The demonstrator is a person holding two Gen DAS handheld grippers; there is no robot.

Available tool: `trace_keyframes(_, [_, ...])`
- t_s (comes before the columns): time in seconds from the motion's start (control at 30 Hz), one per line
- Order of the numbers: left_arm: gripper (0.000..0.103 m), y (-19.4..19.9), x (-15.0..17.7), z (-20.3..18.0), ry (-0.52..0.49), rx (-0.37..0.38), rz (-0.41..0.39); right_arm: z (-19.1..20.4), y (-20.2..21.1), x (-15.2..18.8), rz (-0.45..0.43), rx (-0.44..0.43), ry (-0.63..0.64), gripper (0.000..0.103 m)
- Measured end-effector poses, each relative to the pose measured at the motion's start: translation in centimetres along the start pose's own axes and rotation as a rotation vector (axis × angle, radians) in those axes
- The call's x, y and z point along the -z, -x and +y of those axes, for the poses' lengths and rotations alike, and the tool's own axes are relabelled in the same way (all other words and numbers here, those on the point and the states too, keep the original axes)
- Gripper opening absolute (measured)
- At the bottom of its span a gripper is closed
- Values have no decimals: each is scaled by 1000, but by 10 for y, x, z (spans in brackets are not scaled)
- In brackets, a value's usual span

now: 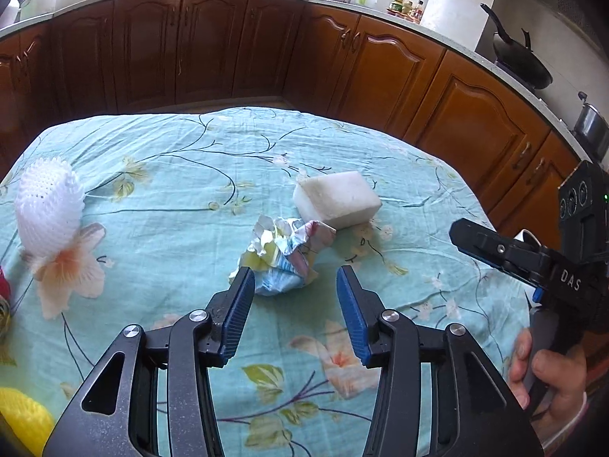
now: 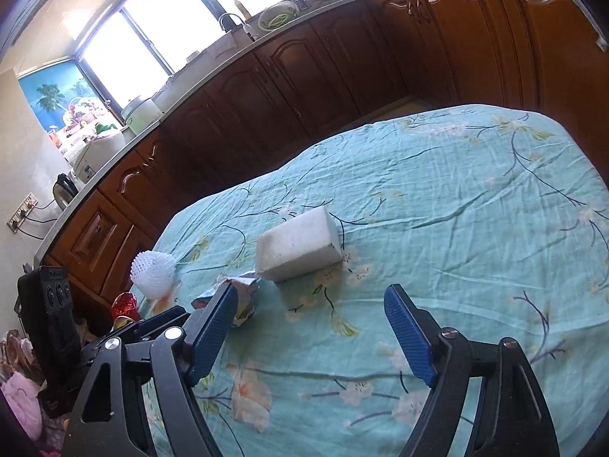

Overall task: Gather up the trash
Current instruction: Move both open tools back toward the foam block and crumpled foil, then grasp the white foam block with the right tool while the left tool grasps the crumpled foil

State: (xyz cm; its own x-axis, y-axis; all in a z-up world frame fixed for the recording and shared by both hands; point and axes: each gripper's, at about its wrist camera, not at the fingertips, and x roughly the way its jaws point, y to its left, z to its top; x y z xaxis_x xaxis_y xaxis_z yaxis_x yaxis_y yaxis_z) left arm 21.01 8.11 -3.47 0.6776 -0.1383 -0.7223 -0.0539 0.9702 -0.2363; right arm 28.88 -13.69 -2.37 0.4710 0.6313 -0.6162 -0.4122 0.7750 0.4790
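A crumpled paper wrapper [image 1: 283, 253] lies mid-table on the teal floral cloth [image 1: 190, 175], just ahead of my open left gripper [image 1: 295, 280]; its jaws stand either side of the wrapper's near end, not touching. A white foam block [image 1: 337, 200] sits just behind the wrapper. My right gripper [image 2: 310, 297] is open and empty above the cloth [image 2: 456, 198], with the block [image 2: 298, 249] ahead of it and the wrapper [image 2: 243, 297] partly hidden behind its left finger. The right gripper also shows at the right edge of the left wrist view [image 1: 525, 262].
A white foam fruit net [image 1: 47, 207] lies at the table's left, with a yellow net [image 1: 23, 415] and a red item [image 2: 125, 306] near the left edge. Wooden kitchen cabinets [image 1: 228, 49] ring the table. A wok [image 1: 521, 64] sits on the counter.
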Motion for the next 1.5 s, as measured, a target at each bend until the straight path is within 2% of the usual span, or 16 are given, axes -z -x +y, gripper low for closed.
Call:
trace_keyframes(0.3, [44, -30, -13, 3, -37, 6, 41, 1, -59, -25, 40, 43, 14, 55])
trace_keyframes(0.33, [43, -32, -14, 4, -40, 7, 46, 0, -65, -26, 50, 45, 14, 49])
trace_keyframes(0.37, [43, -34, -14, 4, -42, 6, 48, 0, -69, -25, 62, 48, 17, 34])
trace_keyframes(0.4, [40, -35, -14, 3, -45, 6, 50, -1, -73, -24, 73, 56, 23, 26])
trace_keyframes(0.43, [32, -37, -13, 3, -48, 8, 55, -1, -71, -23, 63, 58, 28, 26])
trace_keyframes(0.5, [22, -39, -12, 2, -58, 12, 62, 0, -64, -19, 46, 57, 36, 19])
trace_keyframes(0.57, [21, -36, -11, 0, -70, 8, 50, -4, -52, -15, 28, 42, 23, 12])
trace_keyframes(0.8, [19, -21, -11, -10, -72, 38, 21, -23, 4, -1, -43, 39, -9, 9])
trace_keyframes(0.97, [19, -11, -10, -30, -87, 80, 7, -44, 48, 13, -97, 69, -39, 8])
trace_keyframes(1.5, [19, -12, 9, -140, -233, 230, 40, -107, 161, 58, -220, 209, -143, 8])
